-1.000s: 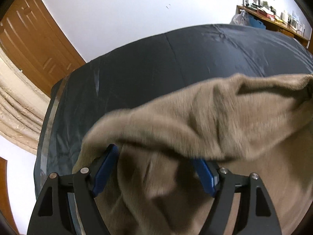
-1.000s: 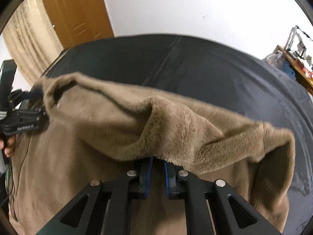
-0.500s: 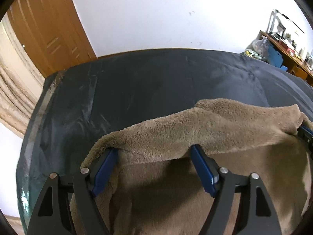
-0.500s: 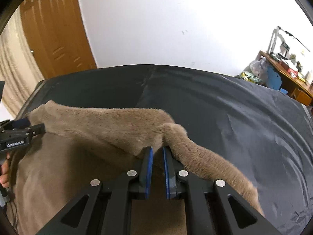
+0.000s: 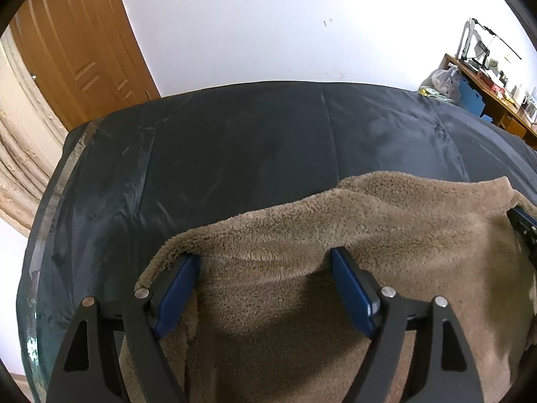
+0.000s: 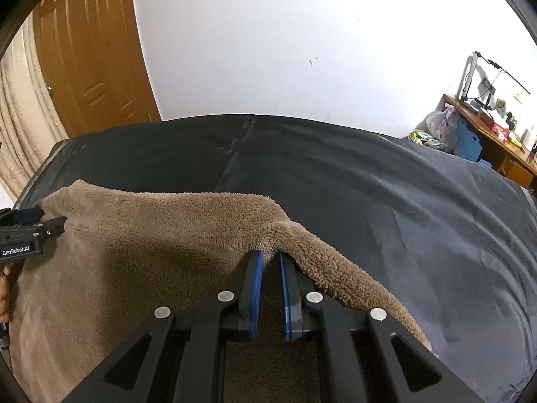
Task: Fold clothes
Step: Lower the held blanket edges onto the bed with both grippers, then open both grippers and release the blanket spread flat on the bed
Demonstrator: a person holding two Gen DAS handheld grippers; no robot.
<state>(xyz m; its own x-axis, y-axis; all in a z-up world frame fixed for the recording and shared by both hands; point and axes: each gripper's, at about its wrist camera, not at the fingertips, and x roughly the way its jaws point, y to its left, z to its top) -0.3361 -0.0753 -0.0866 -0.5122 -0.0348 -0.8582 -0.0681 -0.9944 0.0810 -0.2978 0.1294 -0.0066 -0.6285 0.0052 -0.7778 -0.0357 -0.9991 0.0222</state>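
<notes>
Black left tool [image 6: 32,226] marked "GenRobot.AI", beside tan fleece garment [image 6: 151,235]

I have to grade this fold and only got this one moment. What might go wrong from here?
1. The left gripper is opening with the brown fleece garment between its jaws; that side may drop while the right gripper grips, skewing the fold.
2. The folded edge beside the right gripper slopes unevenly across the dark bed cover, so the edge may land crooked.

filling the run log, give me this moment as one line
task: fold clothes | left gripper: opening over fleece | right gripper: shut on fleece | bed
</notes>
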